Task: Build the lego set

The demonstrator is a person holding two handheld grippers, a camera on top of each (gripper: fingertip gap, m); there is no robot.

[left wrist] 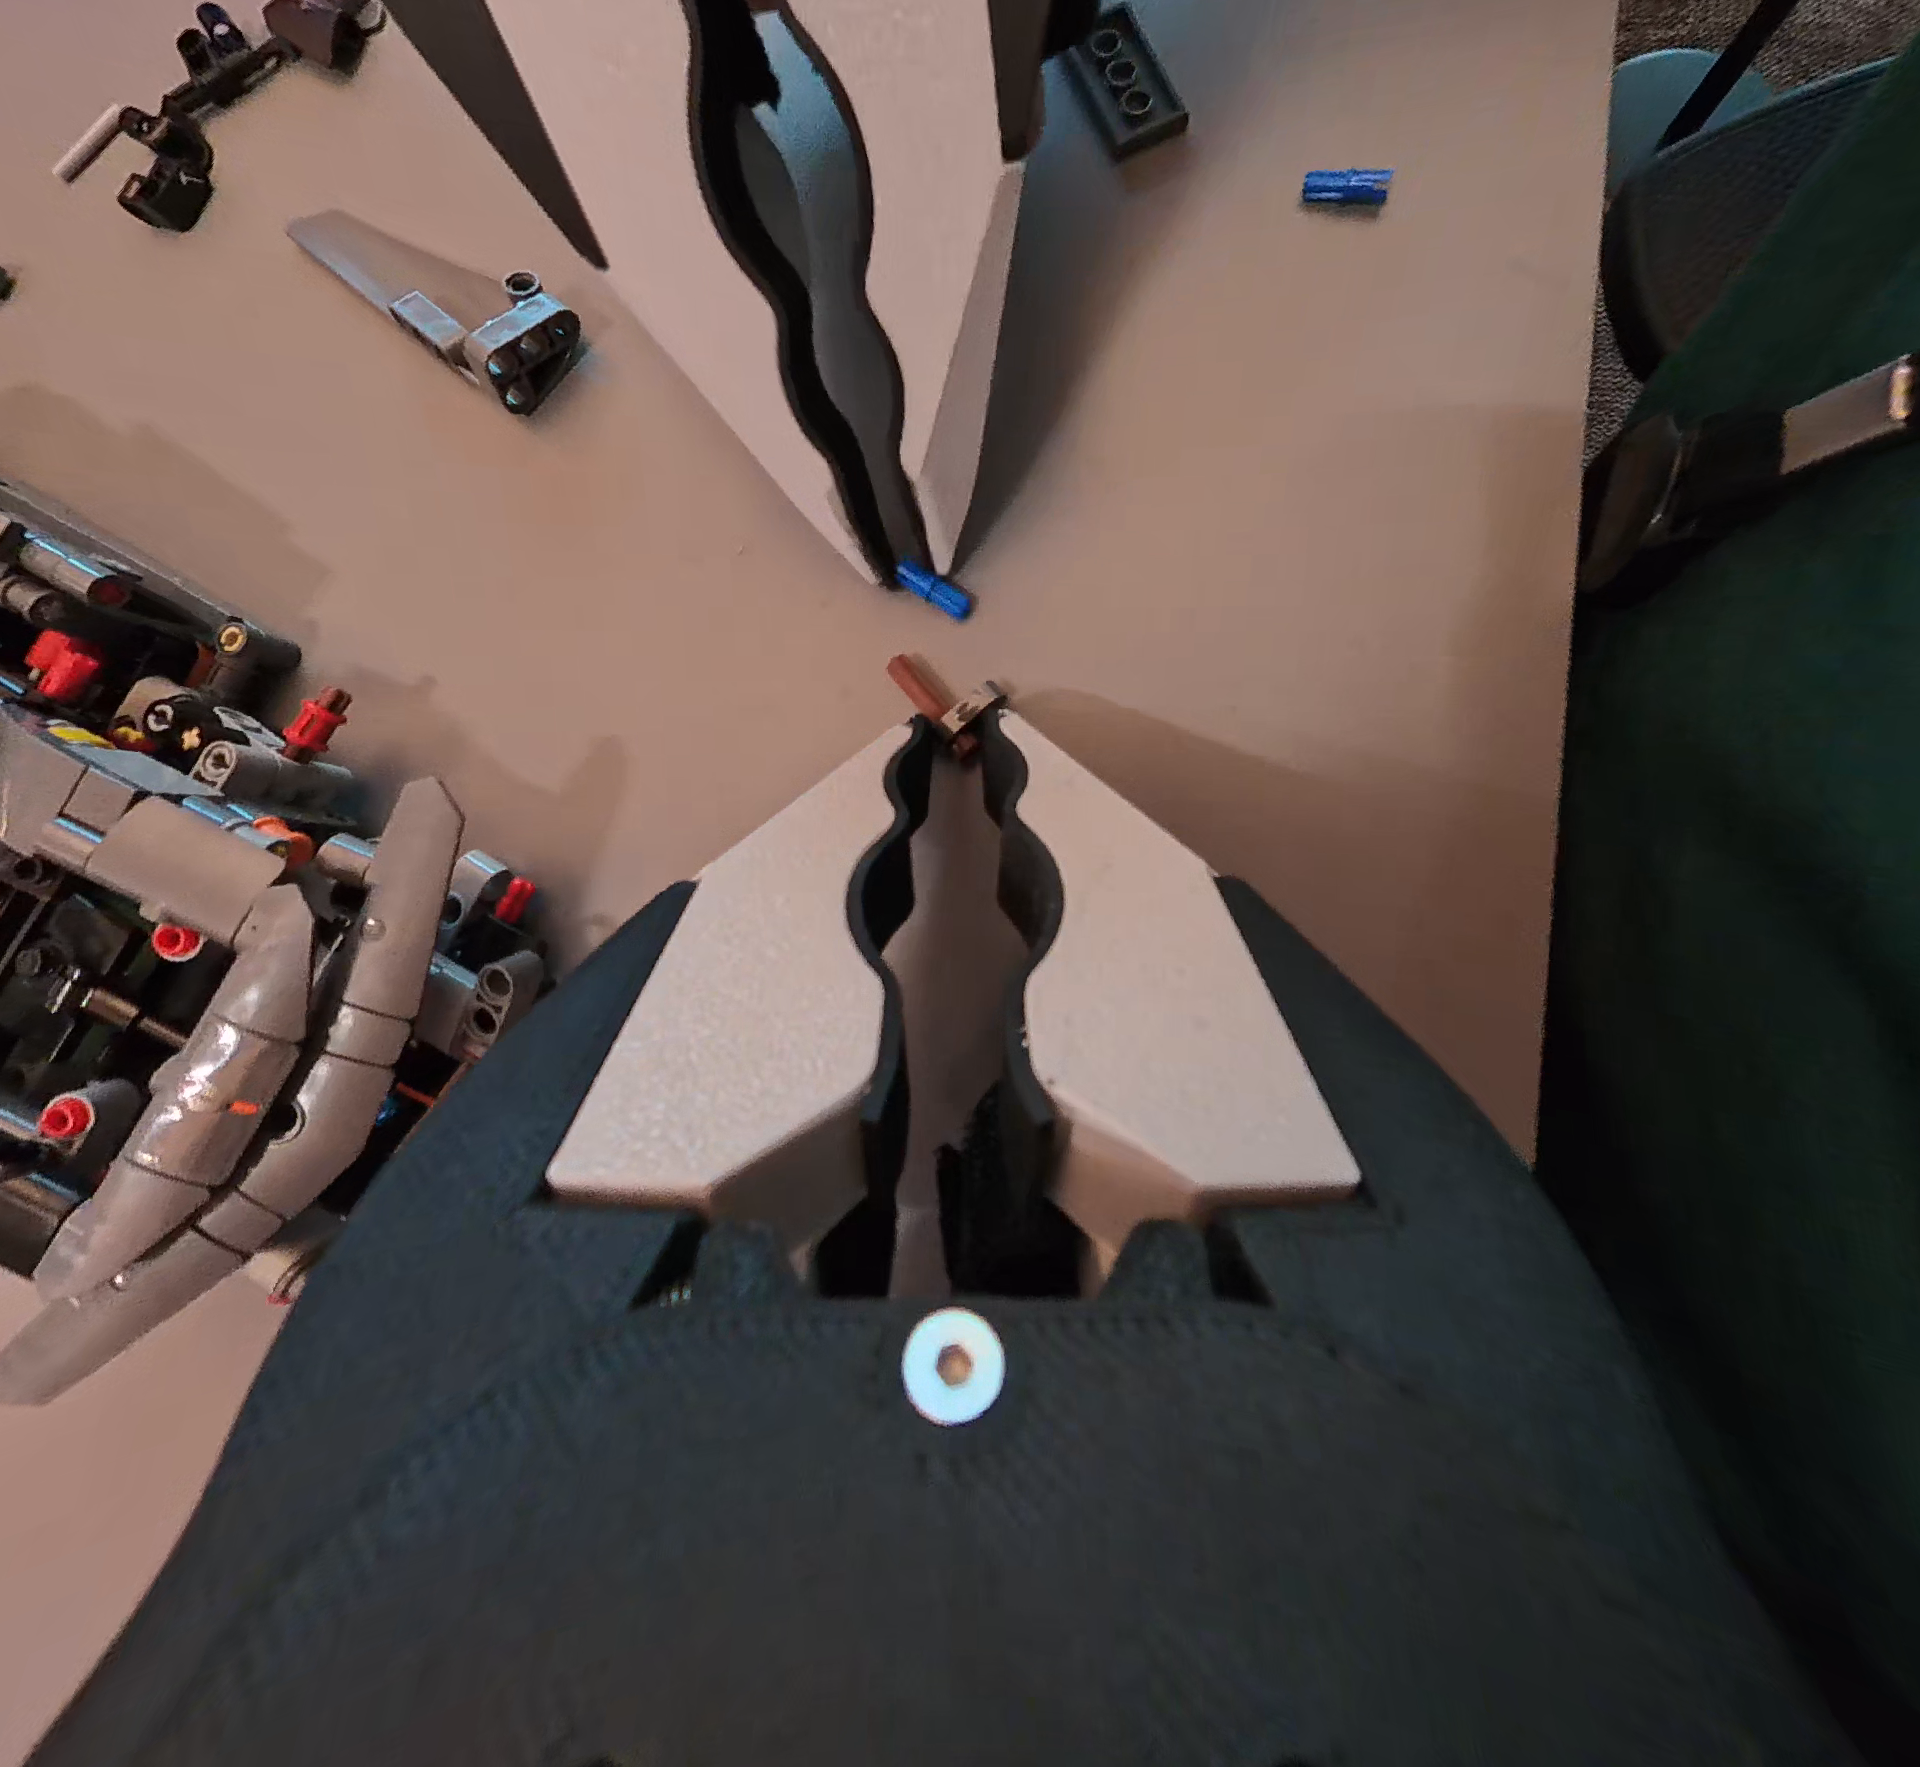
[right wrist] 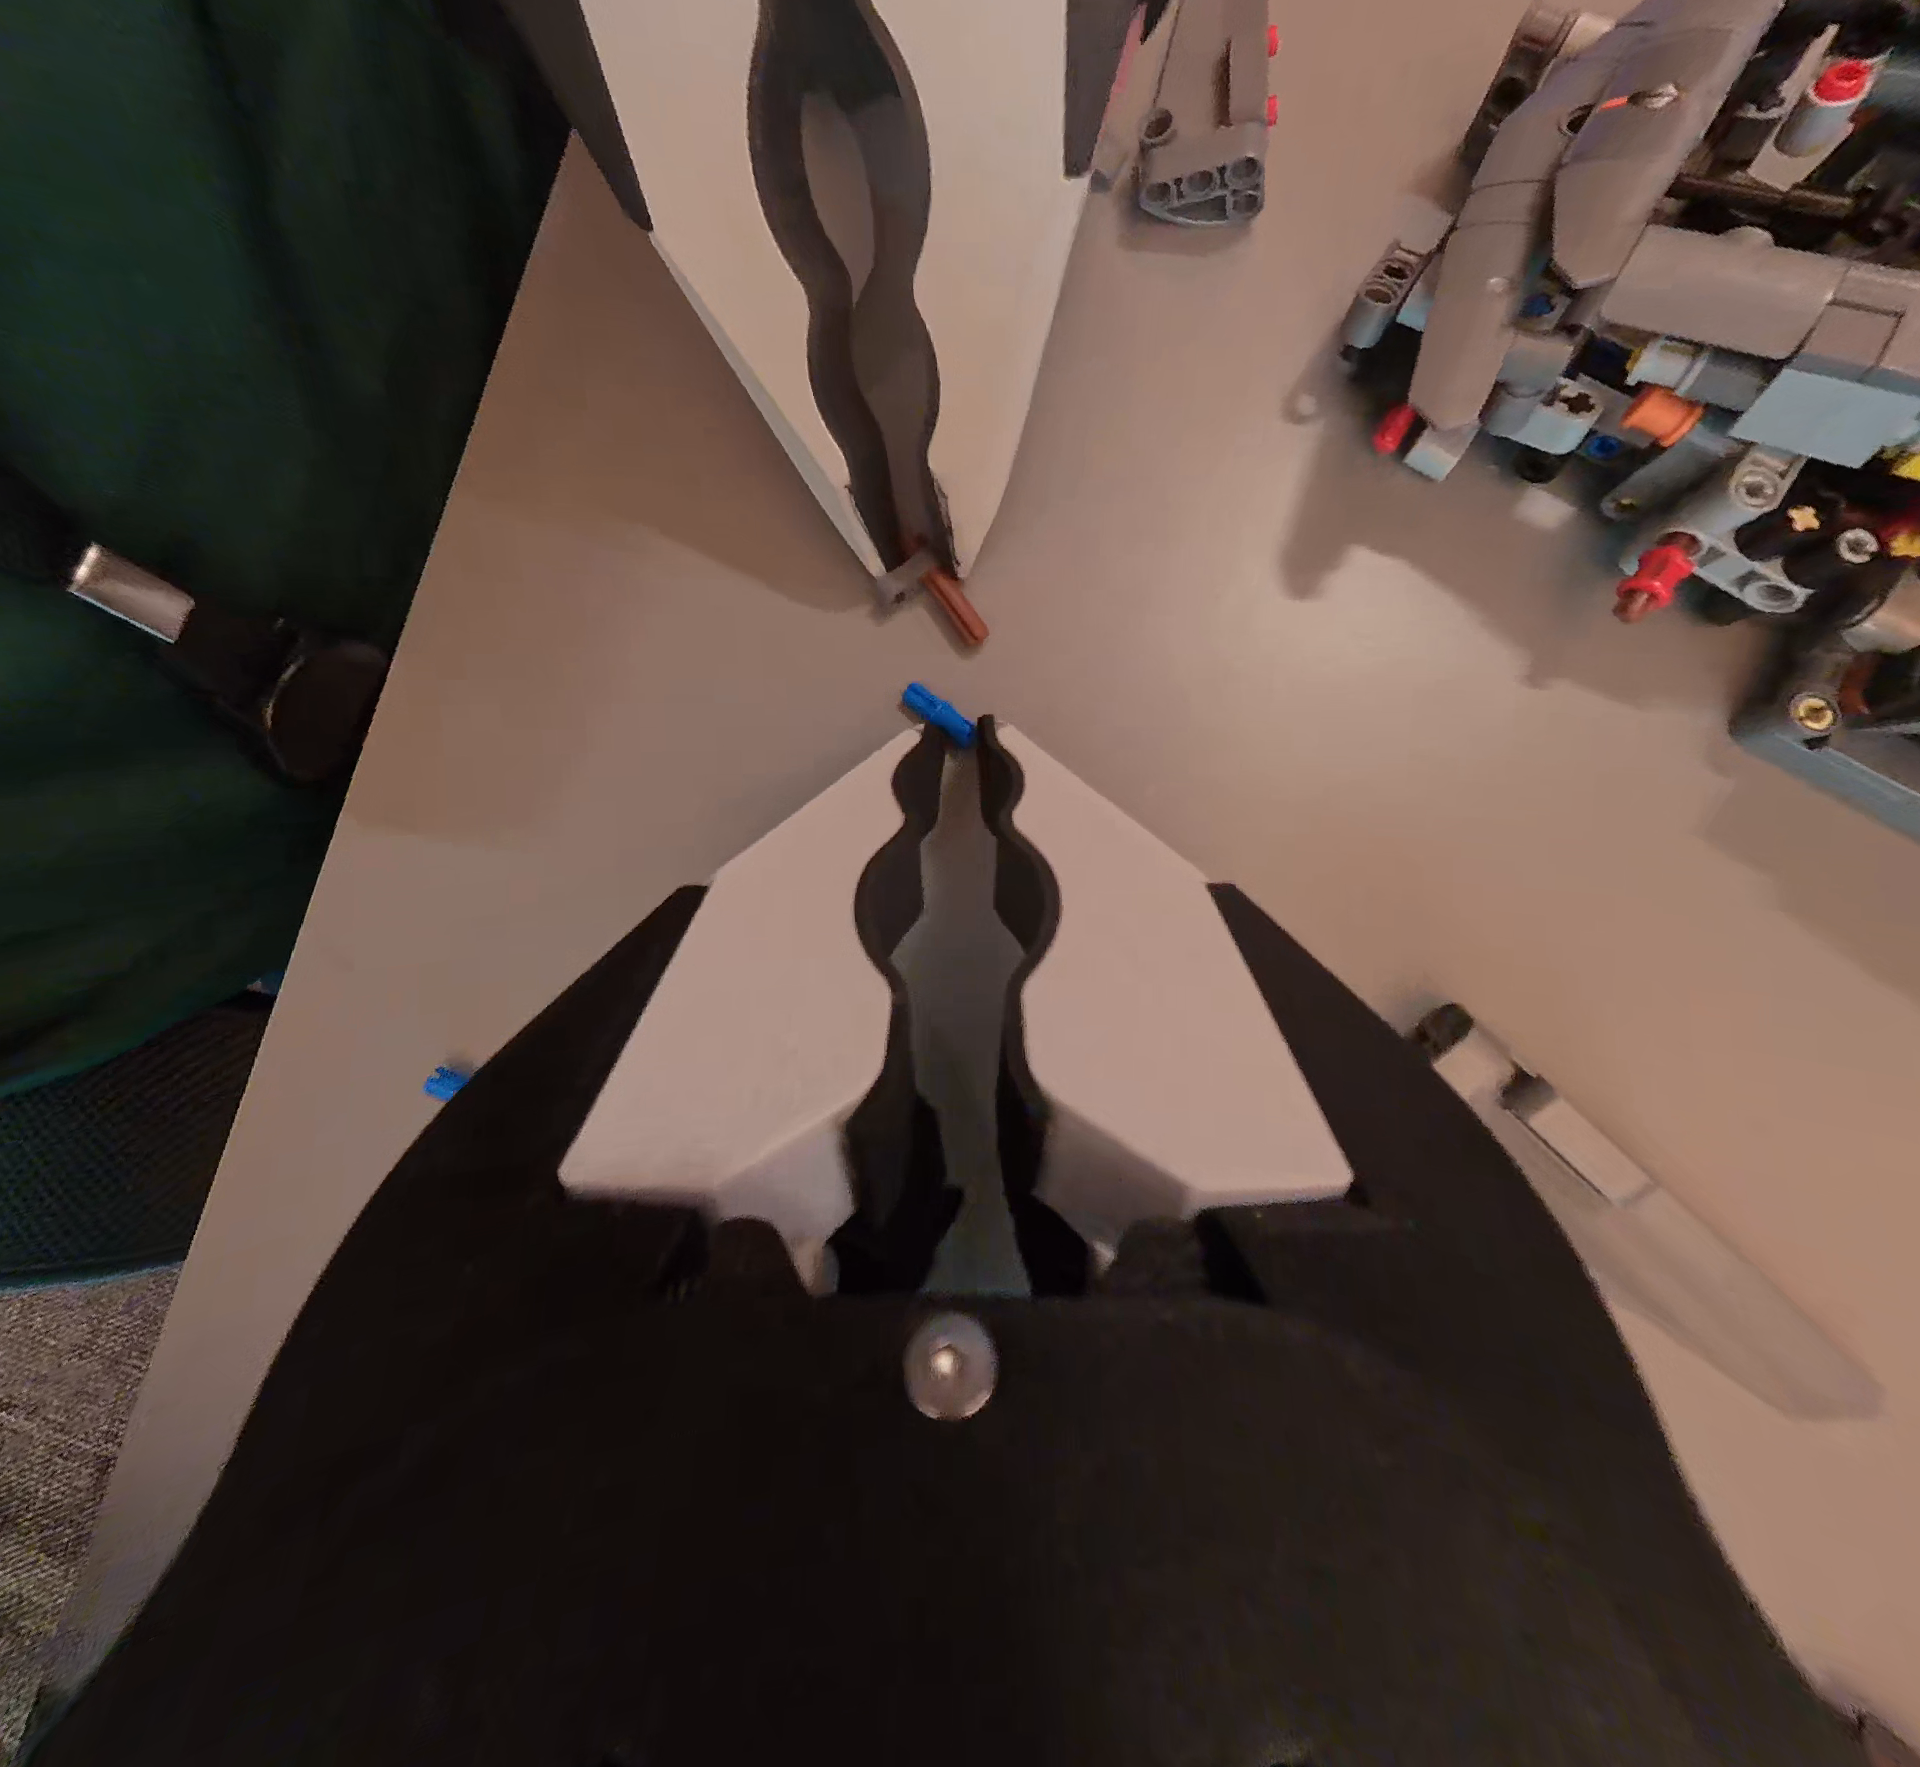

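Left gripper jaws clamped on a brown axle with a small grey connector on it; the axle's free end sticks out past the tips. Right gripper jaws clamped on a blue pin, held crosswise at the tips. The two grippers face each other tip to tip above the desk, axle and pin near each other but apart.

Partly built grey lego model sits on the desk to the left gripper's left, red pins sticking out of it. Loose parts on the desk: grey wing panel, dark brick with three holes, second blue pin, black linkage assembly at the far side.

Person in a dark green top sits at the desk edge.
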